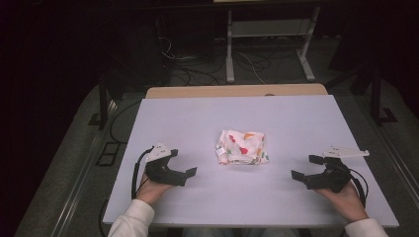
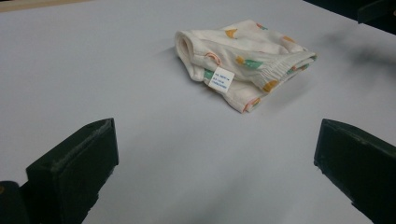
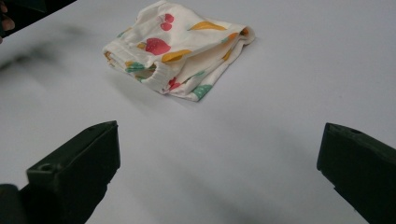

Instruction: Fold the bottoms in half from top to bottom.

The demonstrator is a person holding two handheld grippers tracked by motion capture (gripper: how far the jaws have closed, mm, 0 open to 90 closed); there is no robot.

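Observation:
A small folded cloth (image 1: 242, 147), cream with a fruit print, lies in the middle of the white table top (image 1: 276, 116). My left gripper (image 1: 182, 163) rests on the table to the cloth's left, open and holding nothing, jaws pointing toward it. At the cloth's right, my right gripper (image 1: 304, 167) is open too and faces it. In the left gripper view the cloth (image 2: 243, 60) shows a white label (image 2: 221, 79), ahead of the wide-apart jaws of my left gripper (image 2: 215, 163). Seen from the right gripper view, the cloth (image 3: 180, 53) lies beyond my right gripper (image 3: 217, 163).
A wooden table edge (image 1: 237, 91) shows behind the white top. Beyond it stand a metal frame (image 1: 267, 44) and loose cables (image 1: 197, 69) on the dark floor. A hand and a pale sleeve (image 1: 133, 217) come in at the bottom left.

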